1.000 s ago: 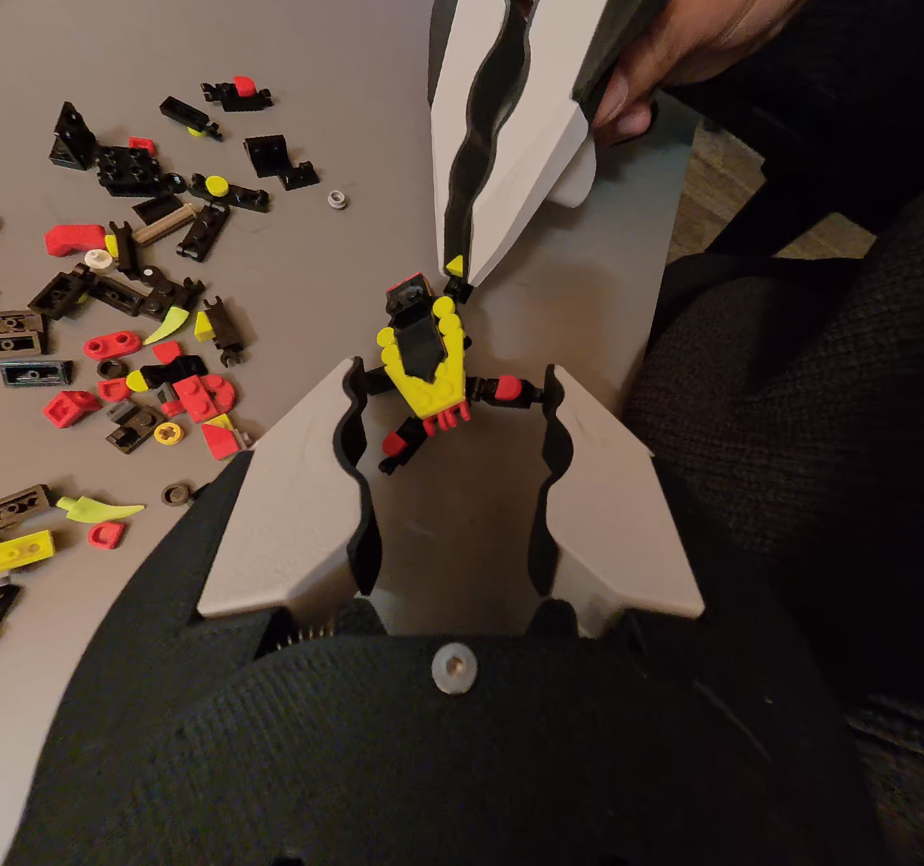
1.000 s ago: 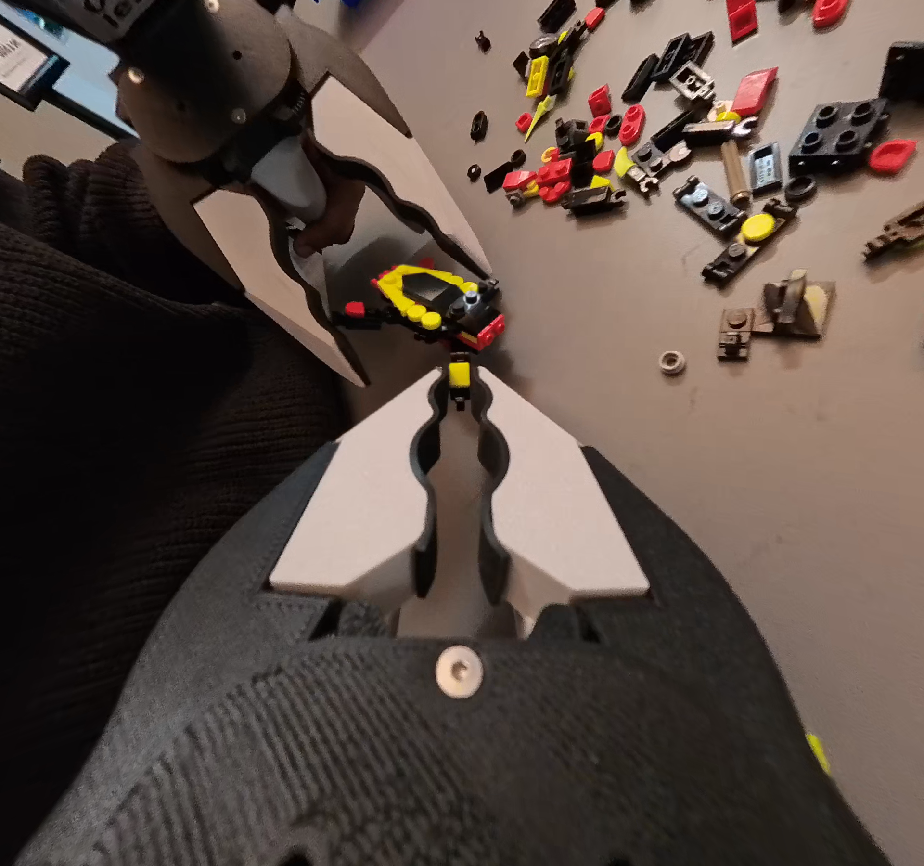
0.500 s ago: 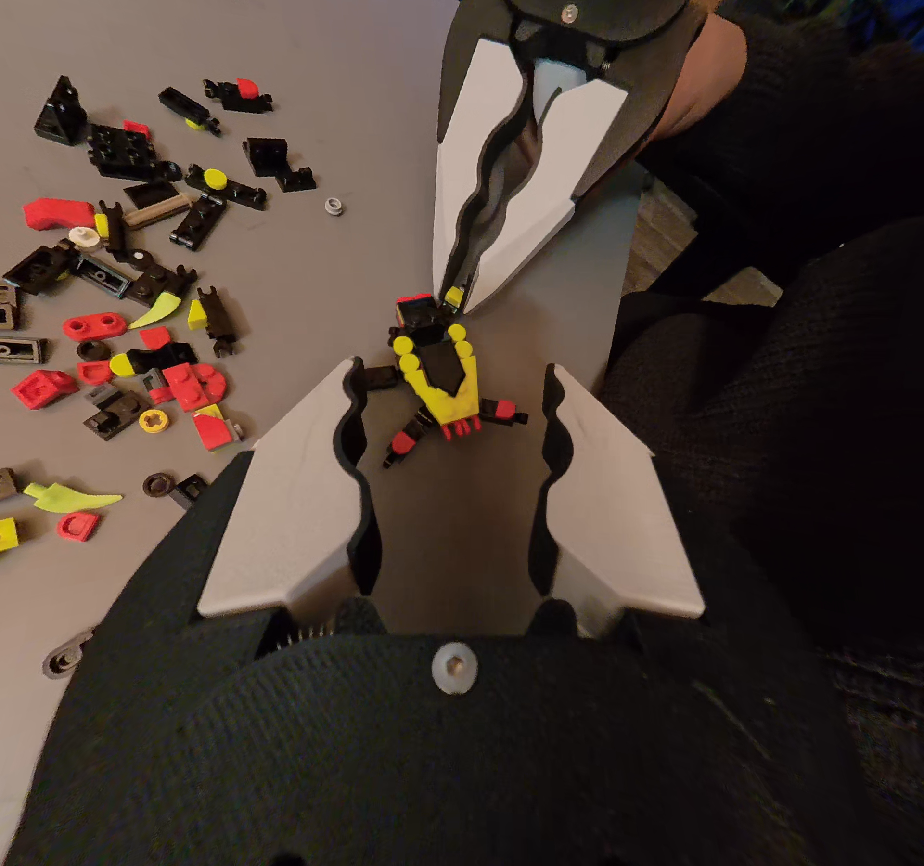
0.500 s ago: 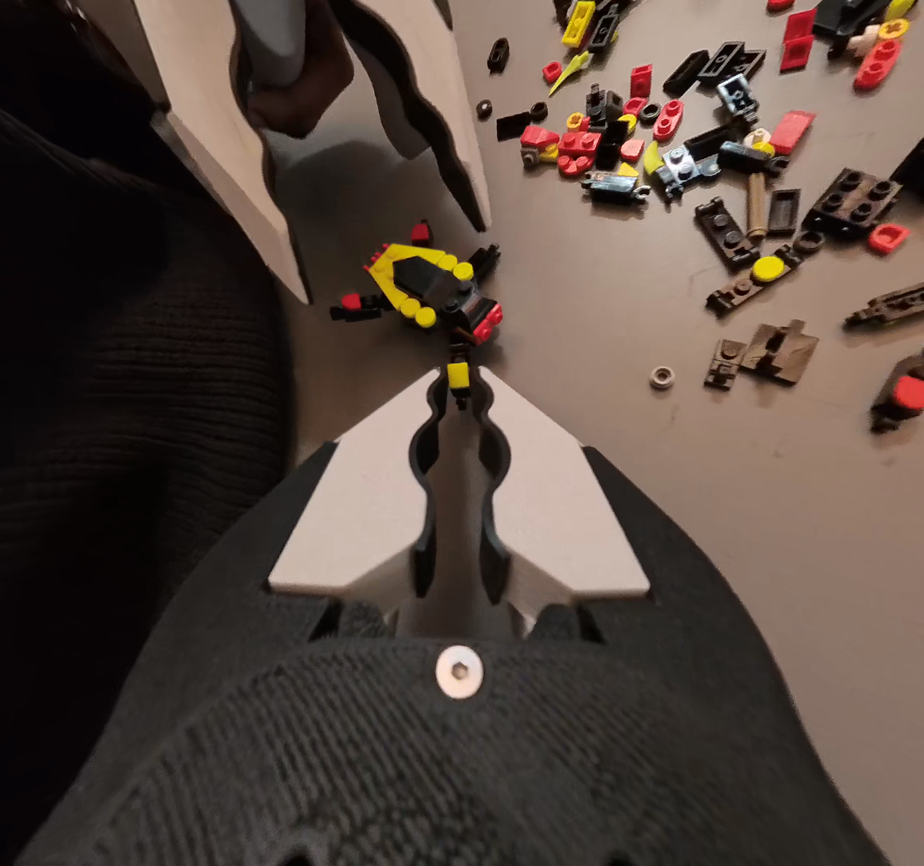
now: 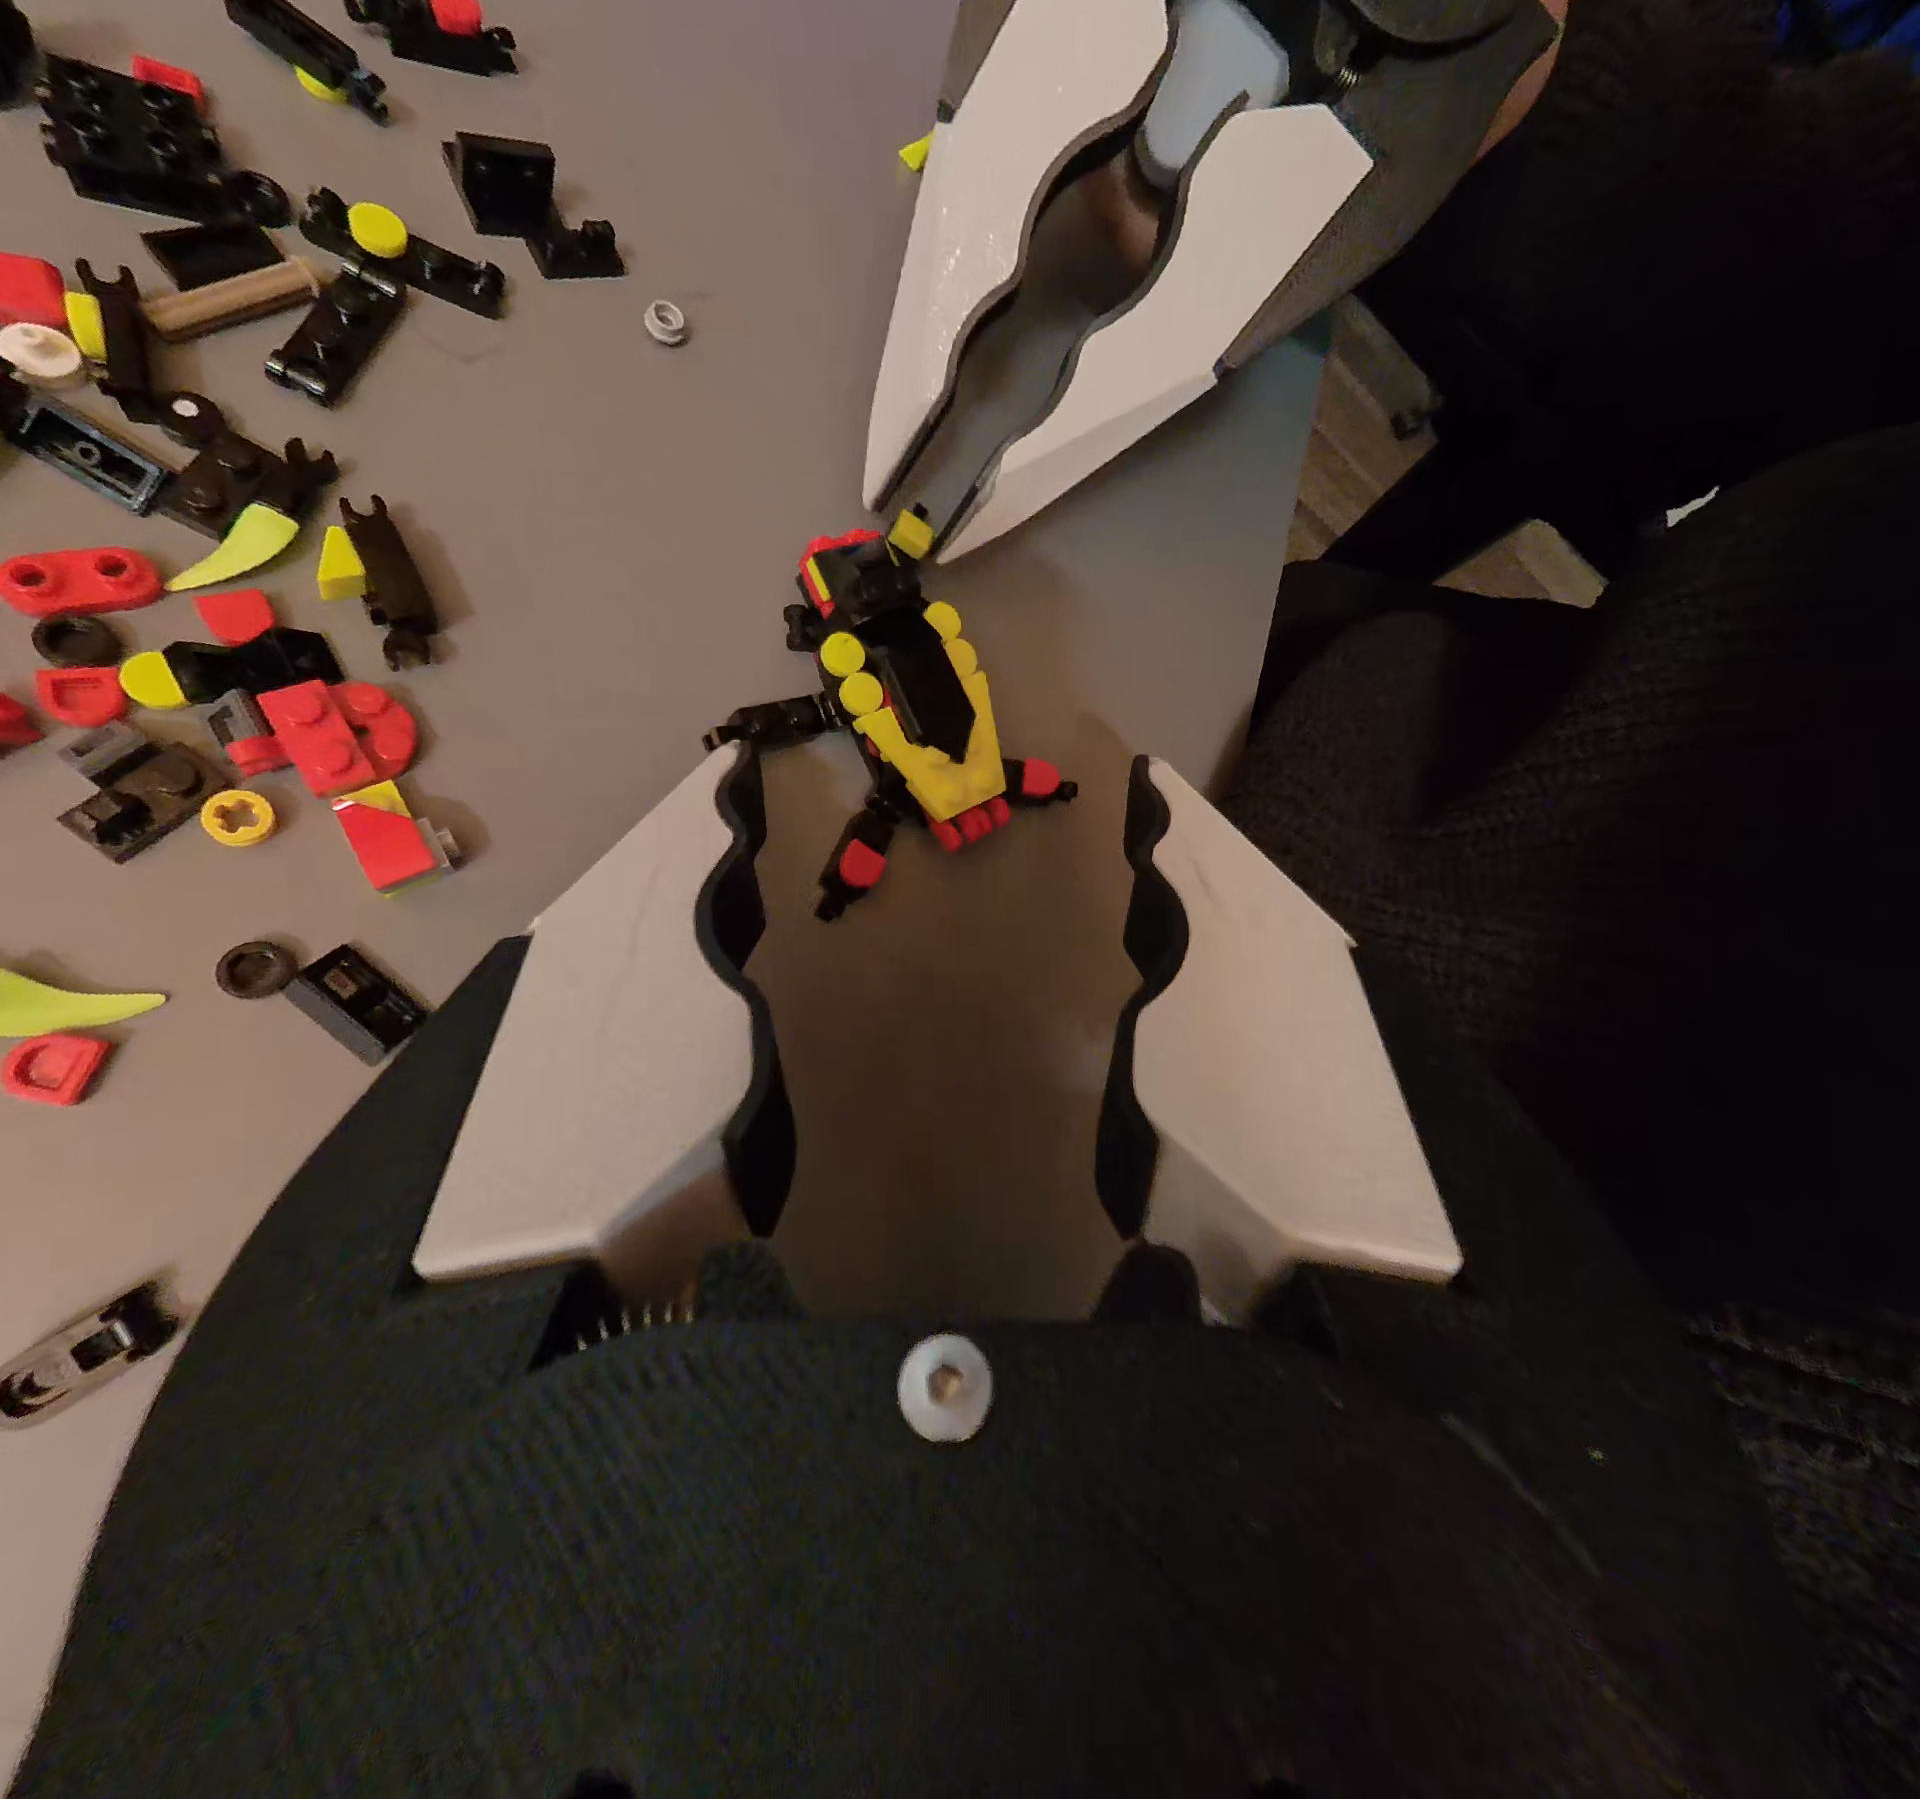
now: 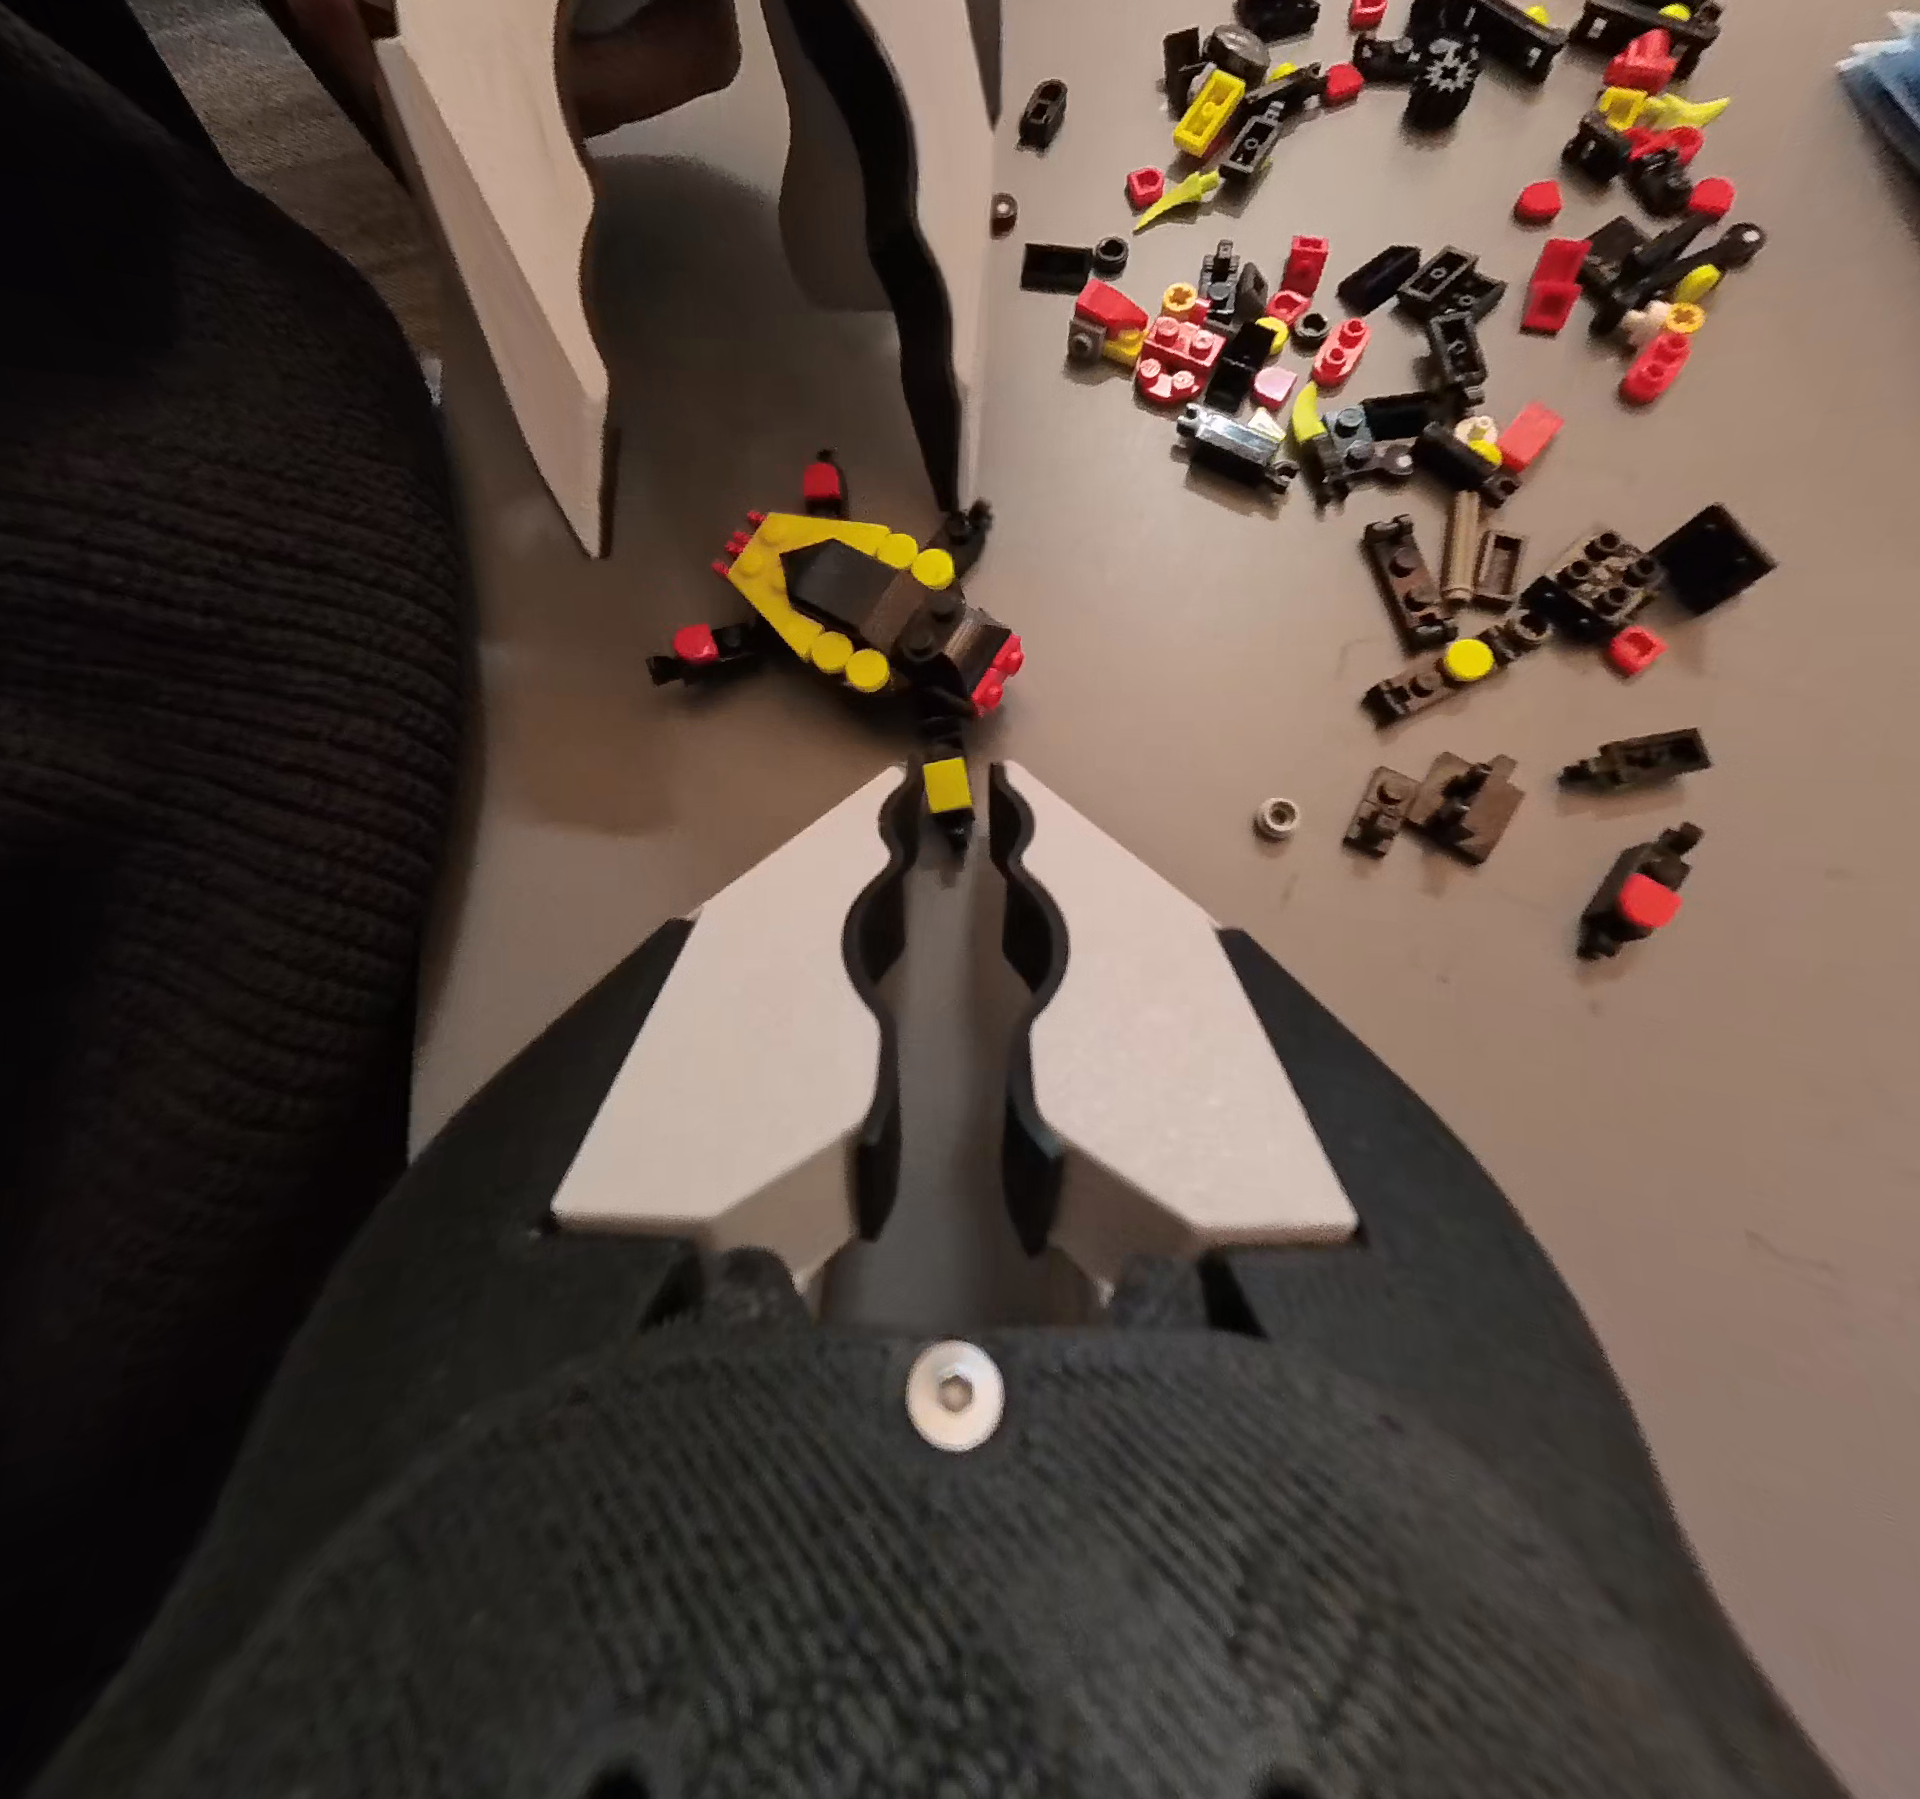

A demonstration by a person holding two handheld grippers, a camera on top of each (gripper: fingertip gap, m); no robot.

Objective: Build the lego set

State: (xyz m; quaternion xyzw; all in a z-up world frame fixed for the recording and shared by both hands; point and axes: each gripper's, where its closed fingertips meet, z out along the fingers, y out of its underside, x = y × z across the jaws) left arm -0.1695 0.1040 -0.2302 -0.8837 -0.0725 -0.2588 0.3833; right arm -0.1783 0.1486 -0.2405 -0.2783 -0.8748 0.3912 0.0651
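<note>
The partly built model, a yellow-and-black body with red-tipped limbs, lies on the grey table at the centre of the left wrist view. Over the last second we see it turned and lying farther from the left gripper, whose jaws remain spread wide and empty around its lower end. The right gripper, in the lower centre of its own view, has its jaws nearly closed on a small yellow-and-black limb piece, now pressed at the model's red-fronted end. We judge the limb to be seating, not yet confirmed. Loose bricks lie at left.
</note>
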